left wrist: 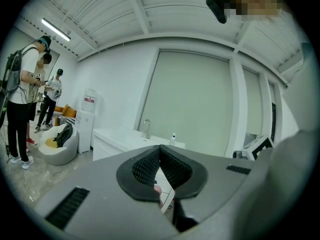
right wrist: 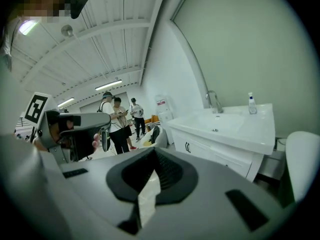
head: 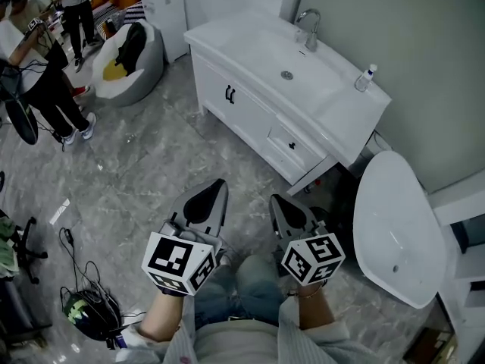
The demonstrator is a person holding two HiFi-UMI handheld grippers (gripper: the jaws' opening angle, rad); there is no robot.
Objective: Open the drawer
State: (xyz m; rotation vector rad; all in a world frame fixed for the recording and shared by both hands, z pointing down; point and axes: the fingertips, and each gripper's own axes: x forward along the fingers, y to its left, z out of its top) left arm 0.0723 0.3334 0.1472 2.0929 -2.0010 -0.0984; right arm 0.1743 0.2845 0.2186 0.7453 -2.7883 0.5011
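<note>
The white vanity cabinet point(head: 250, 112) stands along the far wall with a sink and faucet point(head: 309, 29) on top. Its small drawer point(head: 292, 146) with a dark handle is closed, at the cabinet's right end, right of the door handles point(head: 229, 94). Both grippers hover over the floor, short of the cabinet and apart from it. My left gripper point(head: 218, 183) is shut and holds nothing; in its own view the jaws point(left wrist: 160, 148) meet at the tip, with the vanity point(left wrist: 112, 140) beyond. My right gripper point(head: 275, 199) is also shut and holds nothing; its view point(right wrist: 154, 150) shows the drawer front point(right wrist: 229, 163) ahead to the right.
A small bottle point(head: 365, 77) stands on the vanity's right end. A white oval basin point(head: 394, 226) lies on the floor at right. A beanbag point(head: 129, 55), standing people point(head: 38, 67) and a white appliance point(head: 165, 10) are far left. A bag with cables point(head: 91, 309) lies near left.
</note>
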